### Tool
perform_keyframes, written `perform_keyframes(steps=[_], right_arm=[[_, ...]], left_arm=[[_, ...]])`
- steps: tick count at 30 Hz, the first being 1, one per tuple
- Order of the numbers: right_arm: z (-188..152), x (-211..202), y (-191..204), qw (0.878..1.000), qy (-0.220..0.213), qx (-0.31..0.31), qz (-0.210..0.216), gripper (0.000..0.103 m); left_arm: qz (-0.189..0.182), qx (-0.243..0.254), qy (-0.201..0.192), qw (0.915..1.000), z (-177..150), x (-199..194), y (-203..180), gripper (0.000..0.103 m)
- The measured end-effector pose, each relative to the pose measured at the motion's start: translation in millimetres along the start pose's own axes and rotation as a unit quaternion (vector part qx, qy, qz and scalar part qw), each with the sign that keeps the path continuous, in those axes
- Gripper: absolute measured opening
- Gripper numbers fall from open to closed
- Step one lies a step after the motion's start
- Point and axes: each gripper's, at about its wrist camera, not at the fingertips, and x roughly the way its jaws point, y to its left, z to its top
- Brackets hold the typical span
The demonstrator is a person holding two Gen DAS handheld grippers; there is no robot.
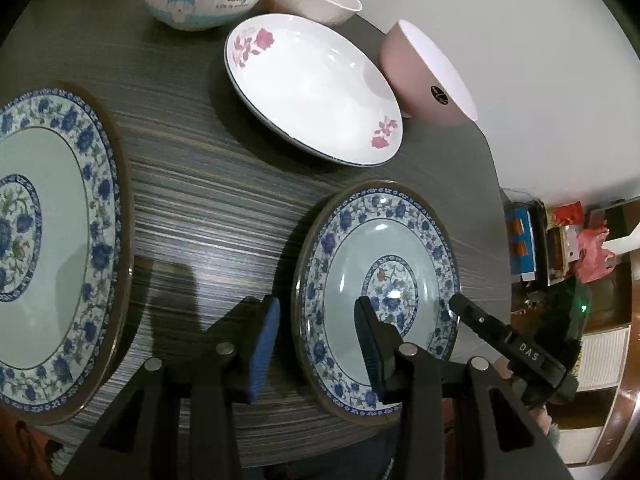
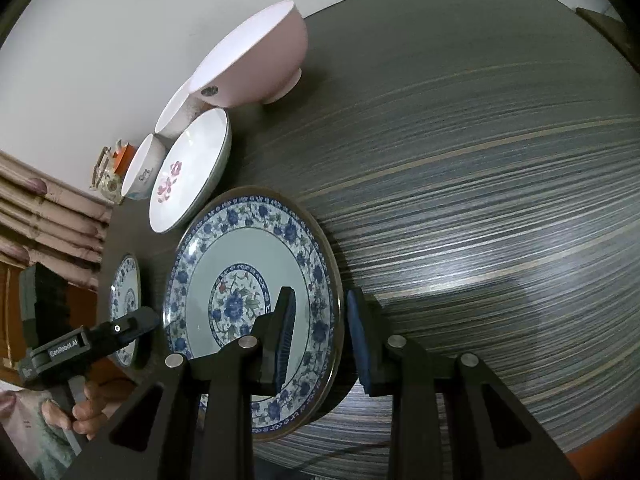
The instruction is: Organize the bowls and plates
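My left claw stands part open, straddling the near-left rim of the small blue plate on the tabletop, gripping nothing. My right claw also gapes, astride the big blue plate's right rim. Bowls and a rose plate lie beyond.

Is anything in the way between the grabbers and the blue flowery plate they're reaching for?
Nothing visible is. The left gripper already has its open jaws either side of the blue plate at one rim, and the right gripper straddles the opposite rim.
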Motion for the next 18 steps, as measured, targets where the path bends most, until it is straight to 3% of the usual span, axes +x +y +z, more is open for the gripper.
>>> perform_keyframes(steps=[18], right_arm=[[-0.7,8.7,0.6,1.000,0.014,0.003,0.002,0.026]], left_arm=[[0.006,0.002,0.023,0.9997,2.1,17.8,-0.7,0.037]])
